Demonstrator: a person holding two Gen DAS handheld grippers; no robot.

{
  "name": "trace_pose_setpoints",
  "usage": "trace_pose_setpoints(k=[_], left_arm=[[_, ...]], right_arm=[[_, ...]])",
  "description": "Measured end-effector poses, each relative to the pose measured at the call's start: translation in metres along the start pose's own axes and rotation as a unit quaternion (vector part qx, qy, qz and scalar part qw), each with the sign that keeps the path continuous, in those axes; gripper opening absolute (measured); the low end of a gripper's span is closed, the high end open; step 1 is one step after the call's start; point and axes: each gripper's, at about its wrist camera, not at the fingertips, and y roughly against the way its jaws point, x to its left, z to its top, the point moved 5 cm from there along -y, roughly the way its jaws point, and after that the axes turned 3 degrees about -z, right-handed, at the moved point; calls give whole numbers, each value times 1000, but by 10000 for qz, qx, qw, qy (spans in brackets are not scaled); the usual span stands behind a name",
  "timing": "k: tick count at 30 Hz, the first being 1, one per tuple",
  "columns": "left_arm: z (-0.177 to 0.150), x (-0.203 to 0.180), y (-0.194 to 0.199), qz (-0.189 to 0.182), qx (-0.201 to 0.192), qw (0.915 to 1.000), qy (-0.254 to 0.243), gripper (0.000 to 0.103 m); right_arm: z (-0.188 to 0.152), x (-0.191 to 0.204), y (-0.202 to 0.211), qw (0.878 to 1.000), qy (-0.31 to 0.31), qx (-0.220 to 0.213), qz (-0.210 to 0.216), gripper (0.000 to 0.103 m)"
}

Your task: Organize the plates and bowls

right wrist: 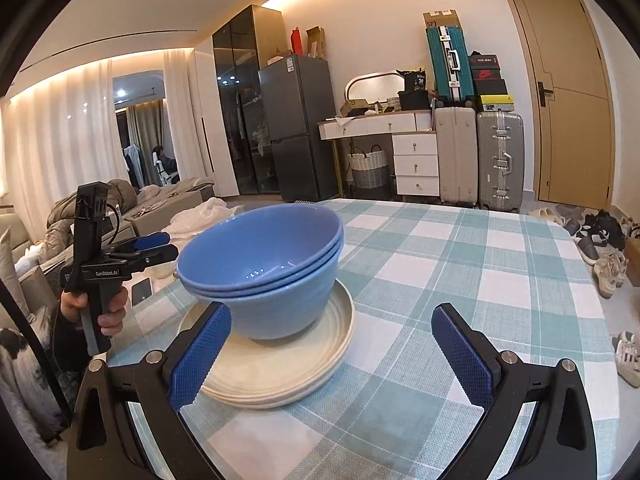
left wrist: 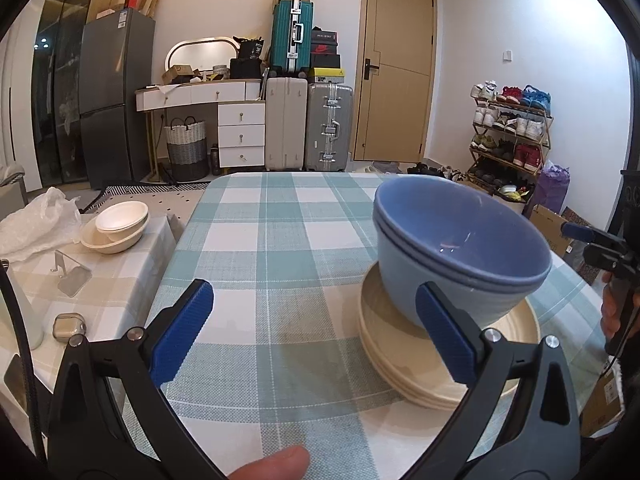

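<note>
Opposing close views, shared bowls (left wrist: 460,252)

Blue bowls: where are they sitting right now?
The nested blue bowls sit on the stack of cream plates on the checked tablecloth, left of centre in the right wrist view and right of centre in the left wrist view.

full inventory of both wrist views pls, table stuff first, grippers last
blue bowls: three, nested, on the plate stack
cream plates: stack, count unclear, on checked tablecloth
pale bowls: two nested, side table left
plastic bag: white, side table
phone stand: clear, side table
suitcases: teal on top, beige and silver on the floor, back wall
fridge: grey, back left
shoe rack: loaded, right of the door
left gripper: open, empty
right gripper: open, empty
</note>
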Motion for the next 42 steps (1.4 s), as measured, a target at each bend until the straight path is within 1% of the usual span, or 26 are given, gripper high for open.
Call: trace_pose_setpoints(k=[10,13,18,24,31,36,42], left_arm=[[-19,8,-11,-82,28,9999,143,101],[-18,8,-13,-137,8,9998,164,101],[-17,12,-14,-61,-22,9997,230,101],[-16,13,-13,-56,-72,9995,288,101],[-17,11,-11,-60,-78,9997,241,101],[-17,6,-12,-50,-96,9998,152,101],[-18,6,-12,-7,-78,9998,162,101]], right_arm=[[-11,1,2,9997,191,-174,-2,102],[-13,3,3,9997,193,-165,18,102],[-19,6,0,9997,226,-76,-41,102],[-21,8,4,9993,331,-183,-54,102],[-21,11,6,9988,422,-225,-78,102],[-21,11,5,9989,396,-222,-74,102],[-21,11,4,9991,365,-216,-68,102]])
